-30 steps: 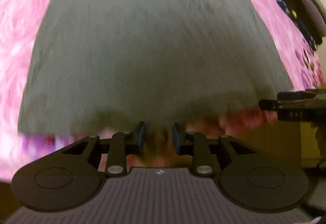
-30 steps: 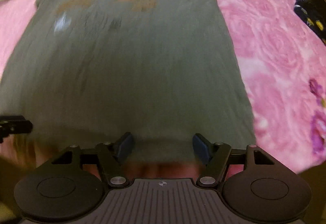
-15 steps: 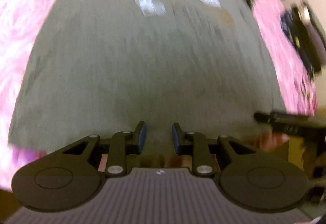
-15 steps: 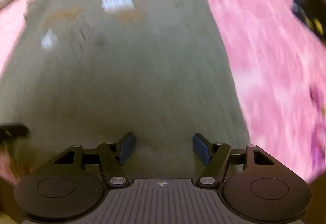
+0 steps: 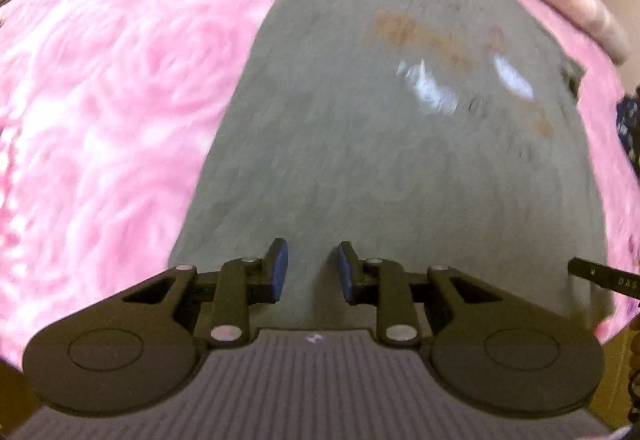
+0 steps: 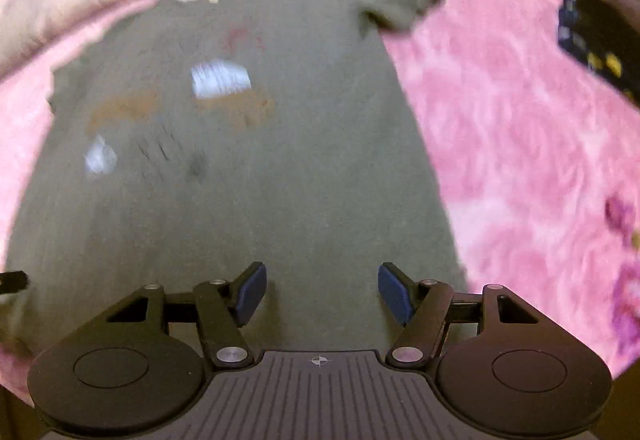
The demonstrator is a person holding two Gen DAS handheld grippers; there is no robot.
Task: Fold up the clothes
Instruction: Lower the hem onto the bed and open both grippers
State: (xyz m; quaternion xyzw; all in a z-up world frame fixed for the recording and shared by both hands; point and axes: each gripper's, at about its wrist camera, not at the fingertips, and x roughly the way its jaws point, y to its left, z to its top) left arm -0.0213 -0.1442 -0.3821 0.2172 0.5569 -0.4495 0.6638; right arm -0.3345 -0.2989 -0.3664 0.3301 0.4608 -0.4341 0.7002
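Both grippers advanced over shirt (image 5: 380,160), jaws parted, empty.

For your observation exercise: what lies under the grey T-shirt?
A pink blanket shows on both sides of the T-shirt and past its collar, so it runs beneath. Anything else under the shirt is covered.

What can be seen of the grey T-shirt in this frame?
The grey T-shirt lies spread flat, front up, on the pink fleece blanket, neckline far from the cameras, hem near them. It looks like soft knit, with a blurred orange, white and dark chest print. One short sleeve sticks out sideways. The left tongs and right tongs are both open above its lower part; contact cannot be told.
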